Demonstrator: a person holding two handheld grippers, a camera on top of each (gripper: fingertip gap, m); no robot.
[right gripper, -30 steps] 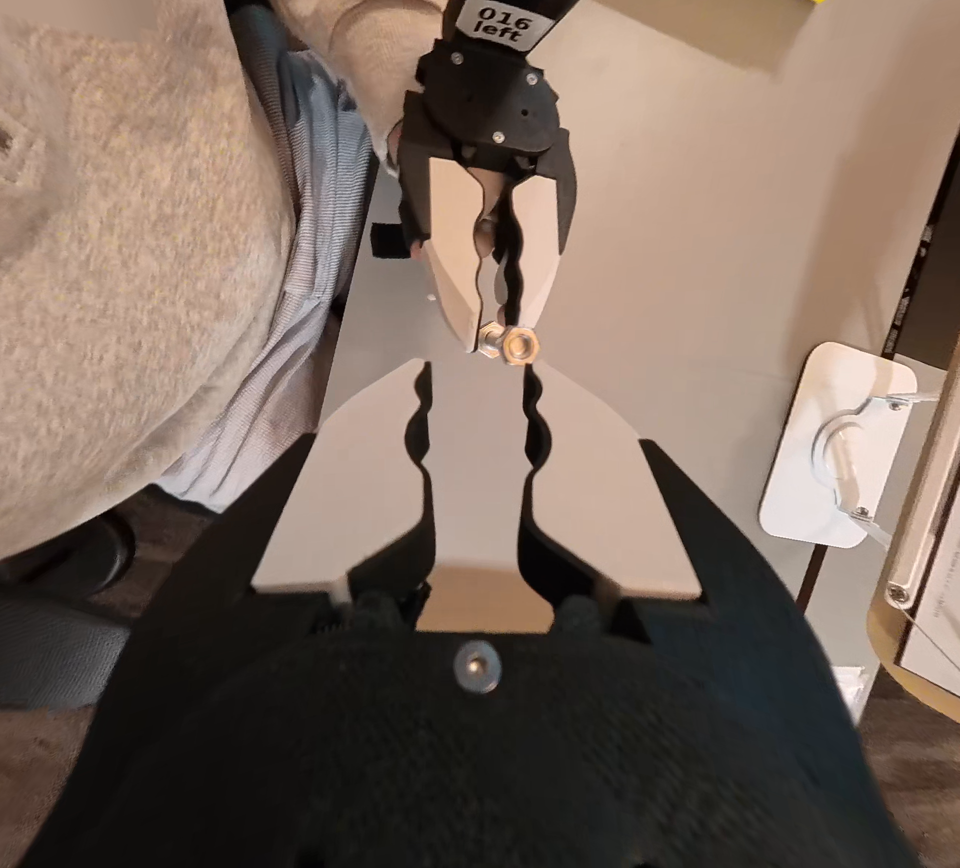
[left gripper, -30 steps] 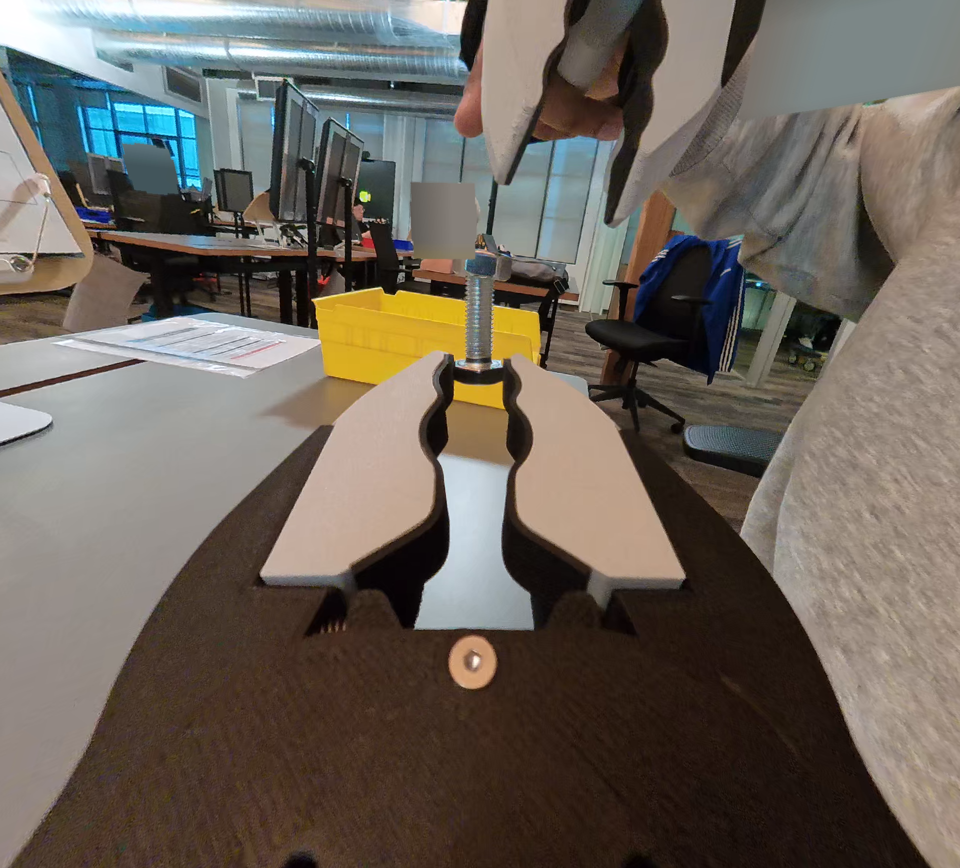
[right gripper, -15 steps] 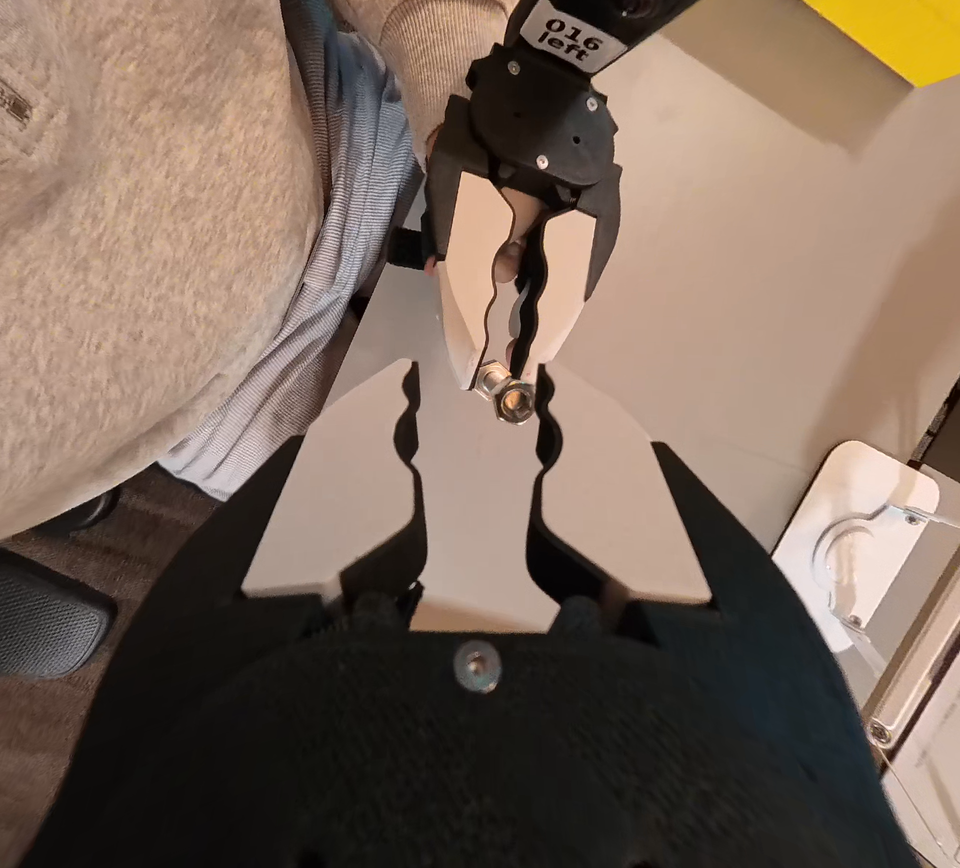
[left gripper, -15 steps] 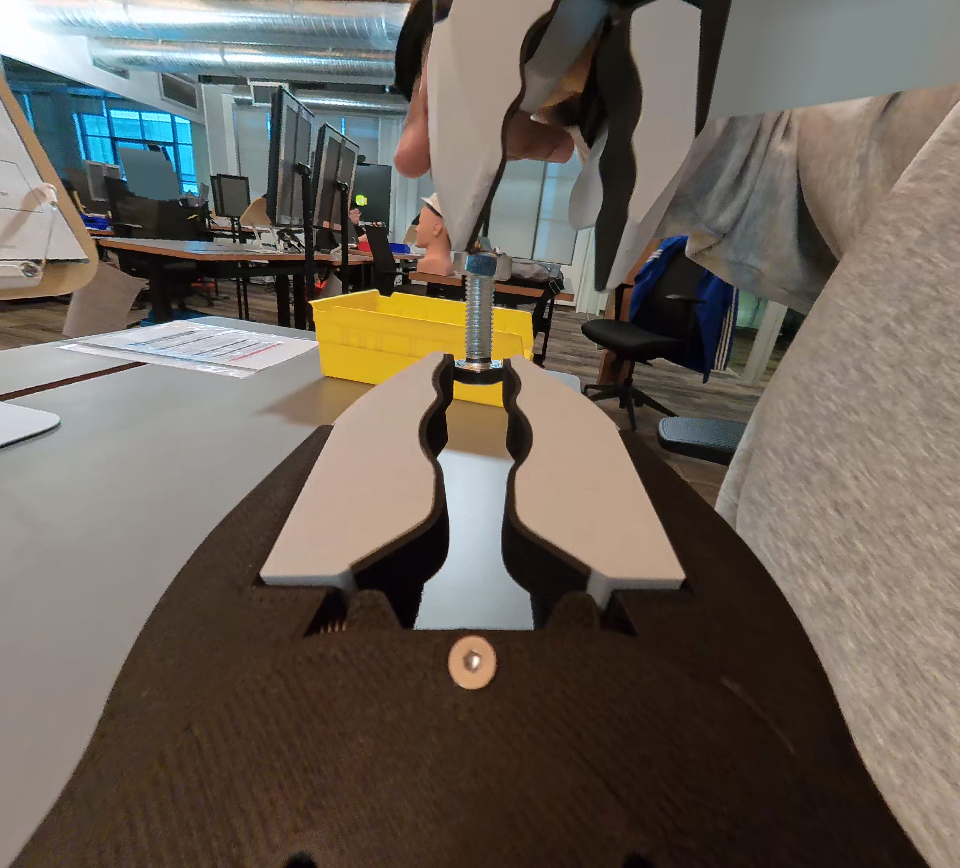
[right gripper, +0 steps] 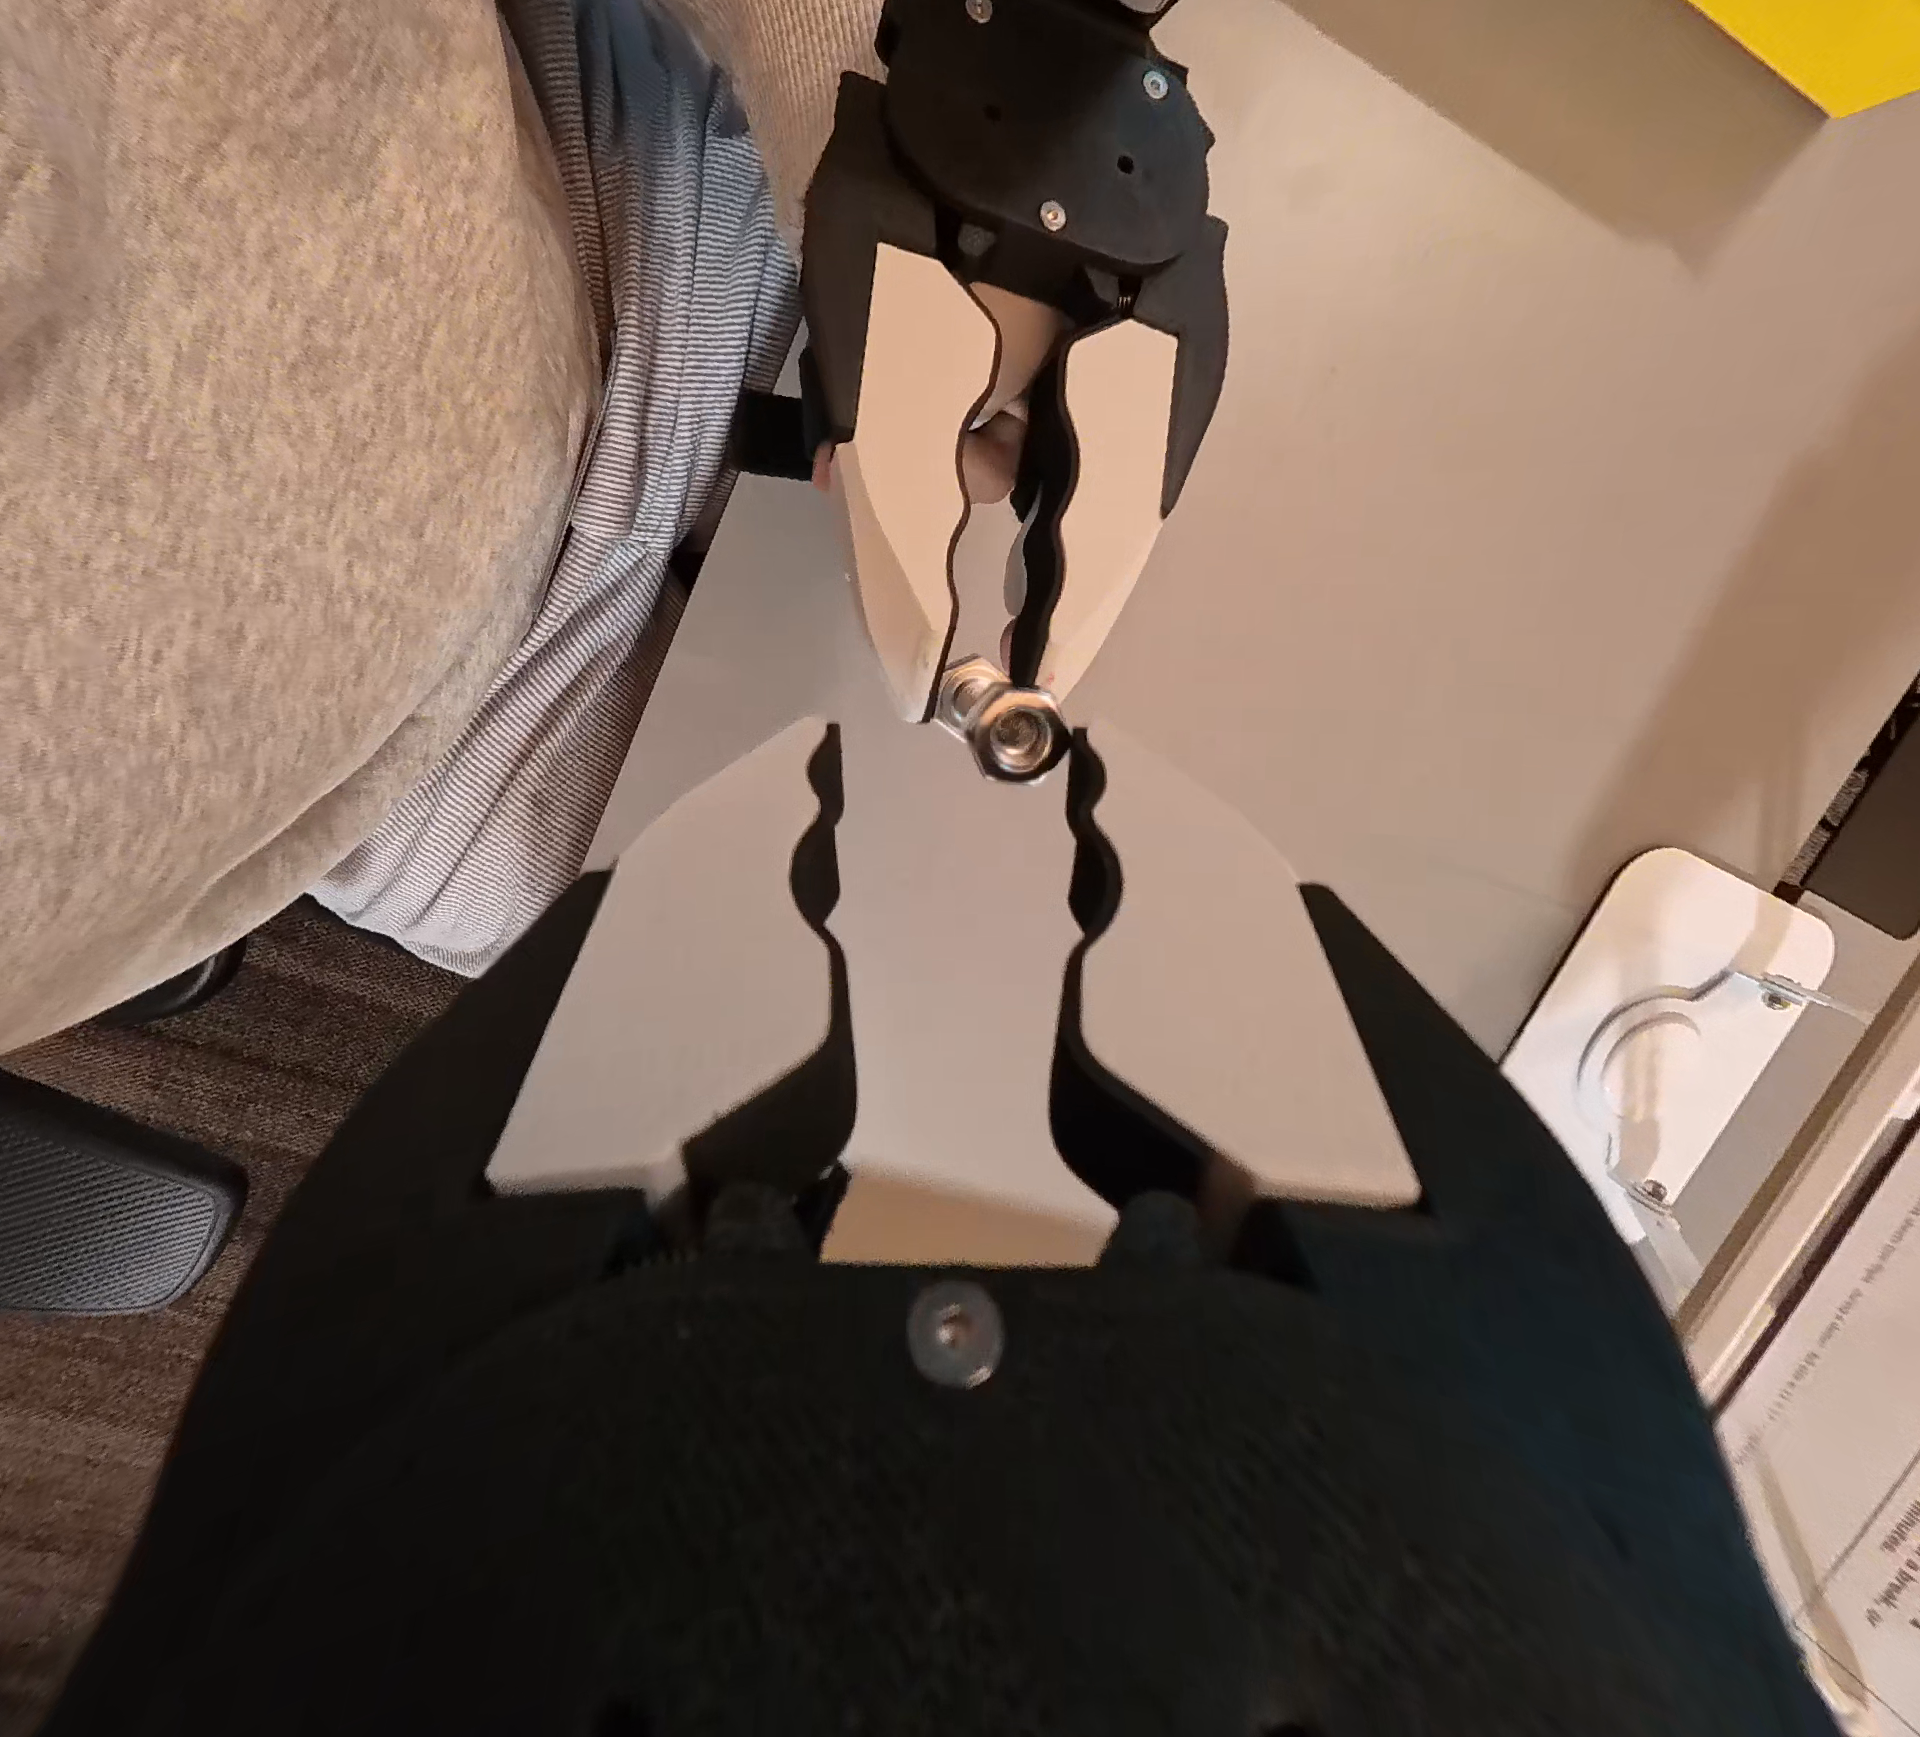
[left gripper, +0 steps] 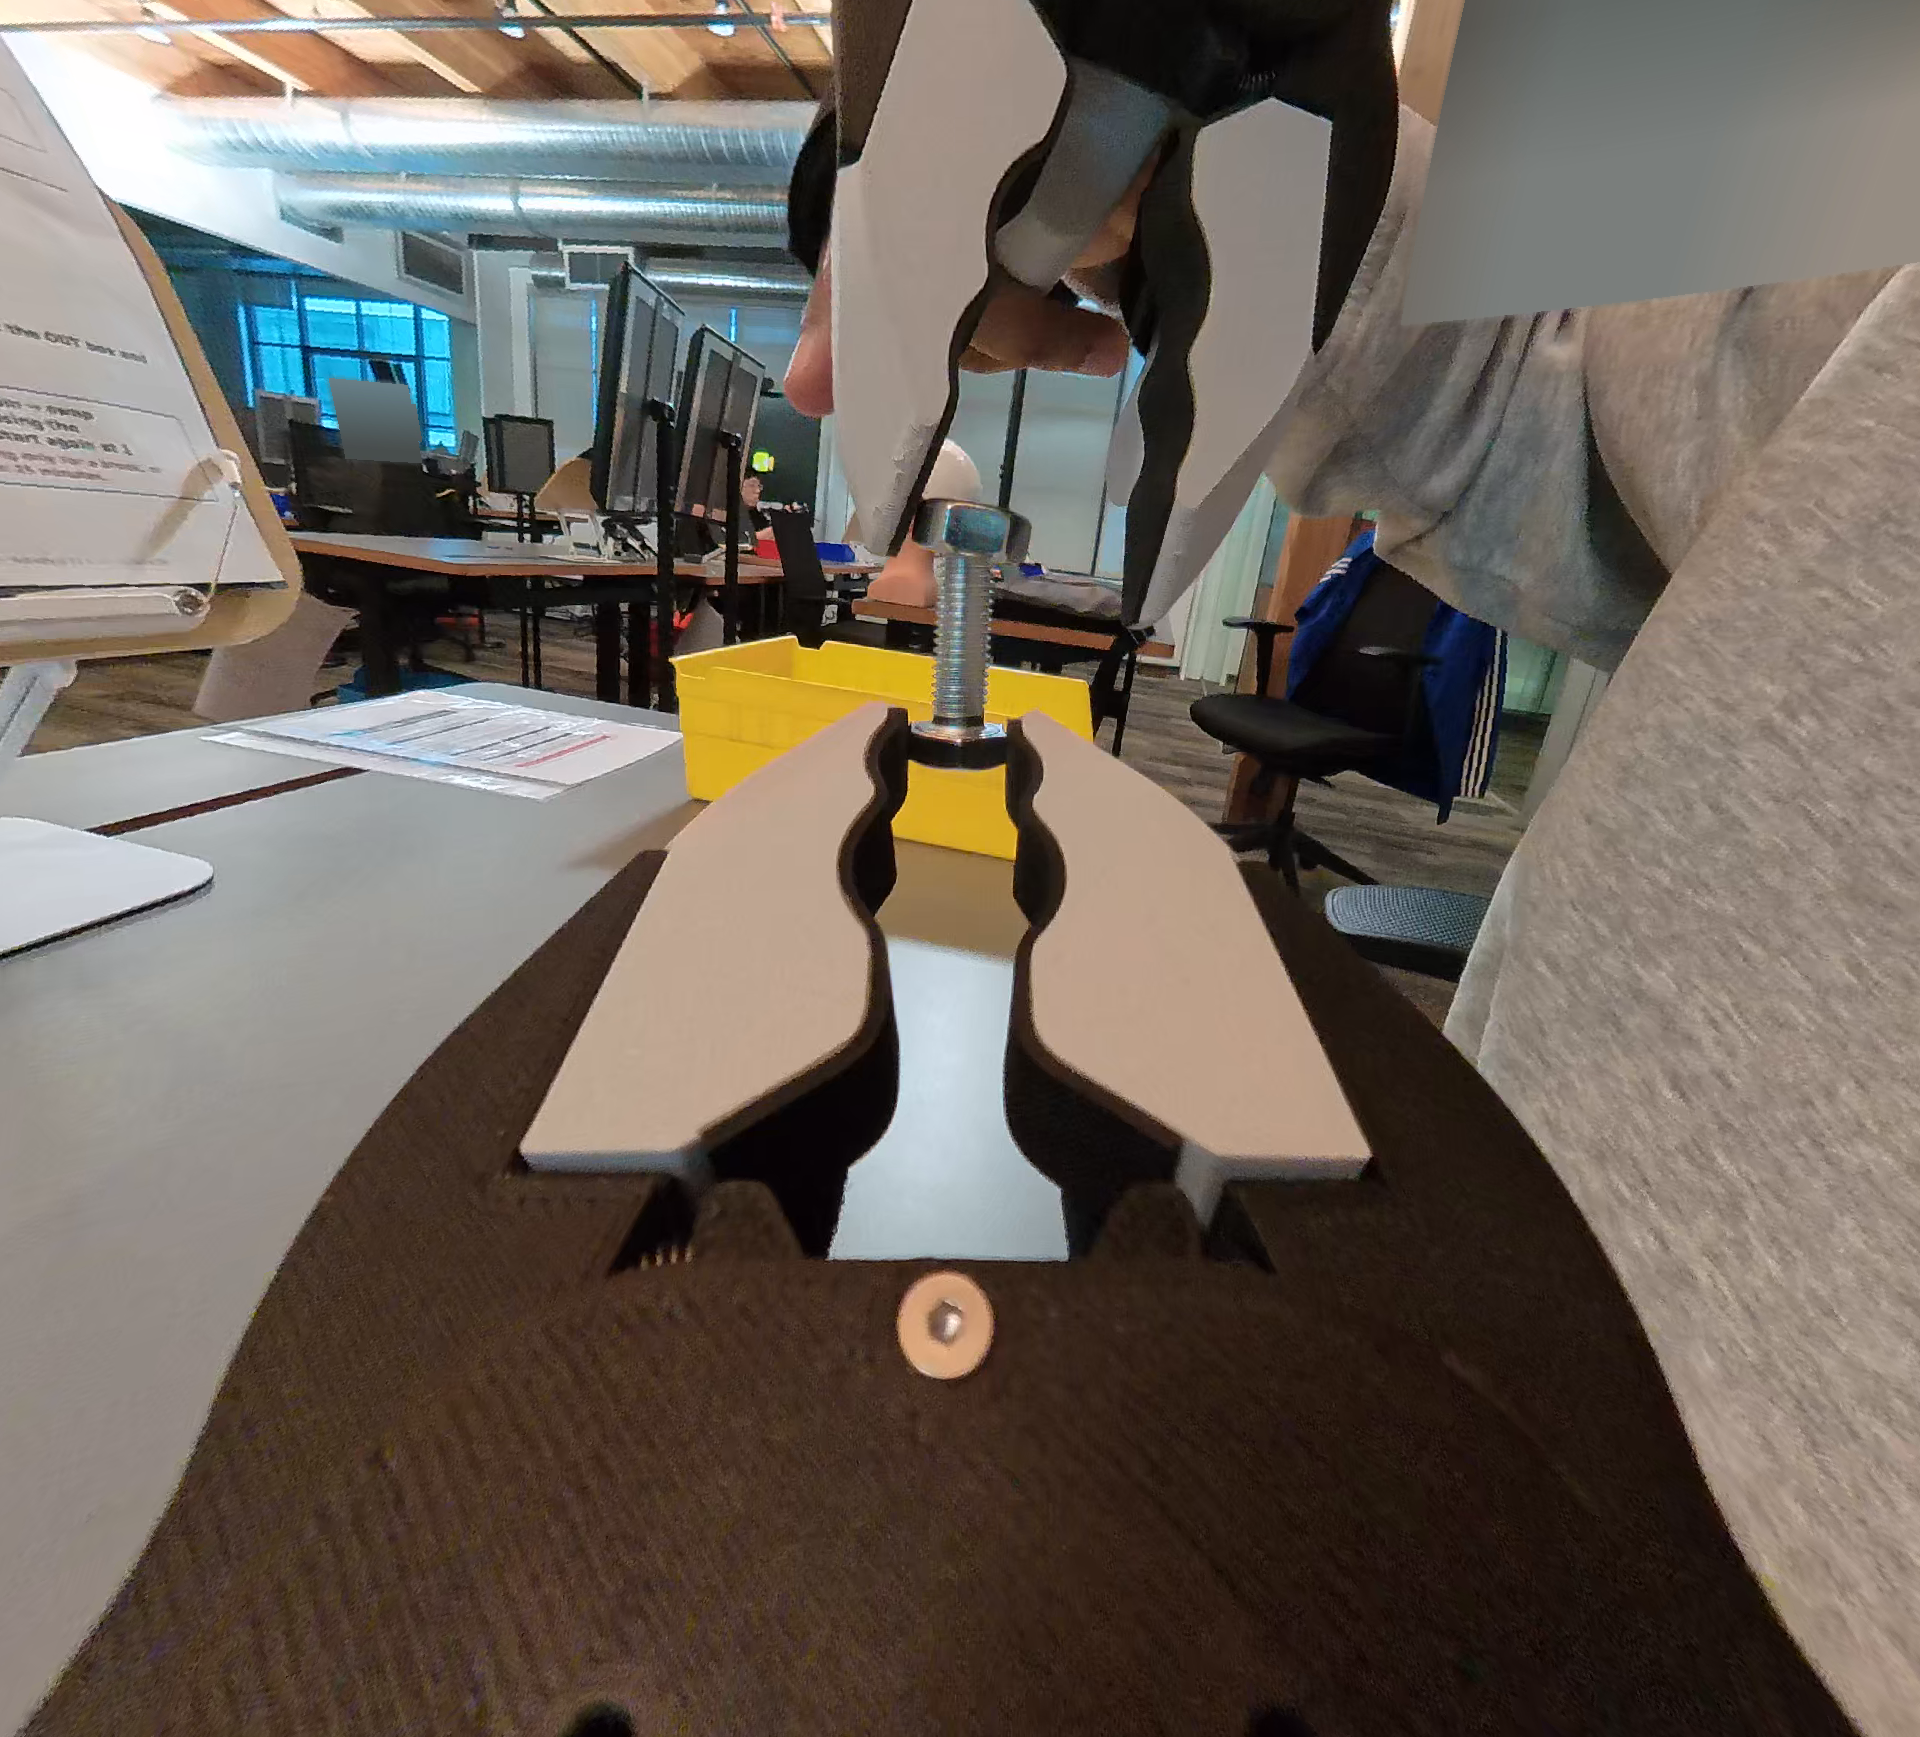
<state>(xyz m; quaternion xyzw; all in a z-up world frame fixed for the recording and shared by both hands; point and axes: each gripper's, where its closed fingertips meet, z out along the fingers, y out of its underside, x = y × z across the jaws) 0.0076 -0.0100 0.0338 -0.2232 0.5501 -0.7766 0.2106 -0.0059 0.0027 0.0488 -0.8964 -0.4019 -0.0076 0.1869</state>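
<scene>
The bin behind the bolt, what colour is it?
The bin is plain bright yellow, clearest in the left wrist view, standing on the table behind the upright bolt.

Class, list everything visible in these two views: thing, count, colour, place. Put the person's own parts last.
bolt: one, silver, upright, head up, in left gripper's tips
nut: one, silver, low on the bolt, at the tips
bin: one, yellow, on table behind bolt
table: one, grey
papers: sleeved sheets, white, left of bin
office chair: one, black, beyond table
left gripper: shut on bolt
right gripper: open, above the bolt head
sleeve: grey
</scene>
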